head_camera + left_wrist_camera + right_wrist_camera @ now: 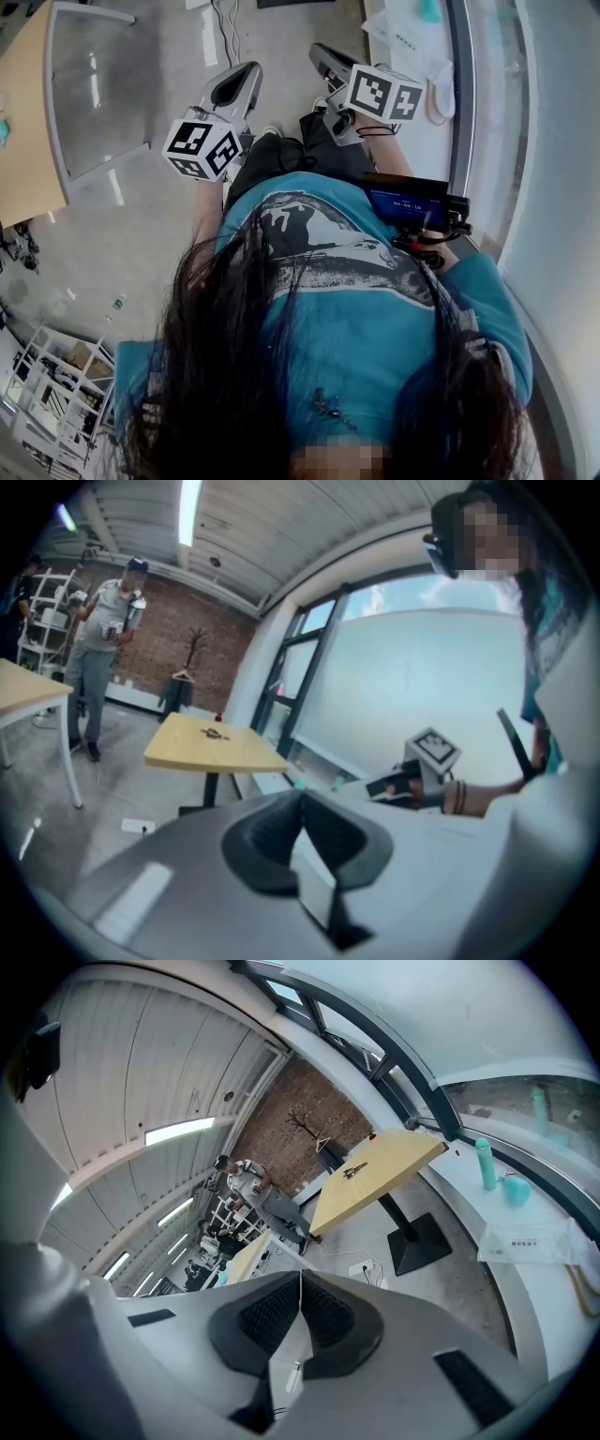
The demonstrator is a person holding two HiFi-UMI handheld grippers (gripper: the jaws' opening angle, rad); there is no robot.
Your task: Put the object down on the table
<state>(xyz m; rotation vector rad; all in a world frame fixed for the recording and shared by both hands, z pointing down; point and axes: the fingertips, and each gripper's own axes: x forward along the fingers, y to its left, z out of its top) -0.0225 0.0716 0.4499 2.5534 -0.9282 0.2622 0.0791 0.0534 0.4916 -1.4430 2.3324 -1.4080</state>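
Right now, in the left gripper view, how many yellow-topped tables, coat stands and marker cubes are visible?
yellow-topped tables: 2
coat stand: 1
marker cube: 1
Total: 4

A yellow table (375, 1171) stands on the grey floor (469, 1269), a small dark item (354, 1172) on its top. On the white ledge (534, 1302) rest a teal bottle (485, 1164), a teal cup (517, 1189) and a white bag (530, 1238).
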